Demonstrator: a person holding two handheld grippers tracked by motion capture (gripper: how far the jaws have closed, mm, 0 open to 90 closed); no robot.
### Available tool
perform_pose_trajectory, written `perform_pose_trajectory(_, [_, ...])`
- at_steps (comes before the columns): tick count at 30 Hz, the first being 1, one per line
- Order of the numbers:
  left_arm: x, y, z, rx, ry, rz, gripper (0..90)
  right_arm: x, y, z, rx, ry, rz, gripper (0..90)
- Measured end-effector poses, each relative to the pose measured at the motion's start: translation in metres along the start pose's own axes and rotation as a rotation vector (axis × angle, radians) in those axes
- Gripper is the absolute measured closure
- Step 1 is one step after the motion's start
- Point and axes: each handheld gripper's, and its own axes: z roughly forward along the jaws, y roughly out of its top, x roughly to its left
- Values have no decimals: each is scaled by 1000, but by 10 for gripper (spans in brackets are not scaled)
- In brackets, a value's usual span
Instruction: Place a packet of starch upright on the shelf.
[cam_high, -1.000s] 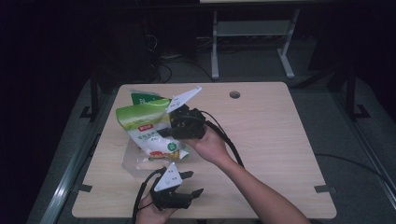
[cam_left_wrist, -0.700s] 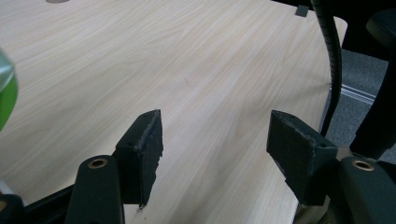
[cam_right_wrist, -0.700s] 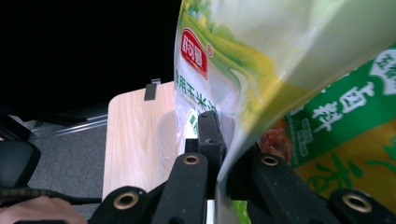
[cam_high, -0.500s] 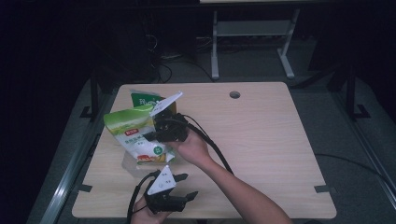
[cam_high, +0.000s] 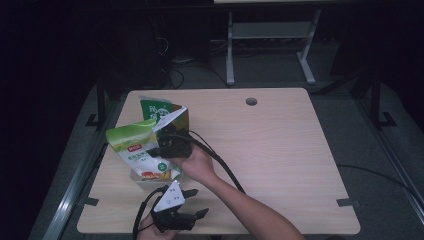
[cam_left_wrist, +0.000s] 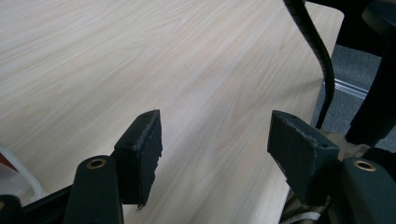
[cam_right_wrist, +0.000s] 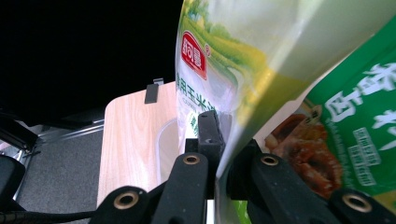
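My right gripper (cam_high: 156, 148) is shut on the edge of a pale green and white snack bag (cam_high: 134, 148), which hangs upright at the table's left. In the right gripper view the jaws (cam_right_wrist: 218, 136) pinch the bag (cam_right_wrist: 233, 56) thinly between them. A clear plastic container (cam_high: 145, 180) sits just under the bag, its rim (cam_right_wrist: 167, 140) below the jaws. A dark green bag (cam_high: 156, 110) lies behind, close at the right (cam_right_wrist: 359, 121) of that view. My left gripper (cam_high: 196, 202) rests near the front edge, open; its pads (cam_left_wrist: 148, 144) stand wide apart over bare wood.
The light wood table (cam_high: 270, 150) stretches out to the right, with a cable hole (cam_high: 251, 101) at the back. The right gripper's black cable (cam_left_wrist: 317, 51) trails across toward the front edge. The floor drops away dark past the left edge (cam_right_wrist: 56, 140).
My right gripper has carried the pale green bag leftward and down, over the clear container. The left gripper has stayed where it was.
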Motion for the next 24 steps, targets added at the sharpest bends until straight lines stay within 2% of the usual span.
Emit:
perform_pose_trajectory(8, [-1,-3,-2,1,-2,-7,344,-1,-14,15,22,-3,5,869])
perform_pose_trajectory(15, [-1,-5,-1,8,0,0,342,1,-18,8,43,-13,-43,847])
perform_pose_trajectory(19, [-2,-5,-2,5,3,-1,339,3,-19,4,56,0,-63,828])
perform_pose_trajectory(24, [-3,-5,-2,7,5,2,335,3,-25,2,74,8,-71,859])
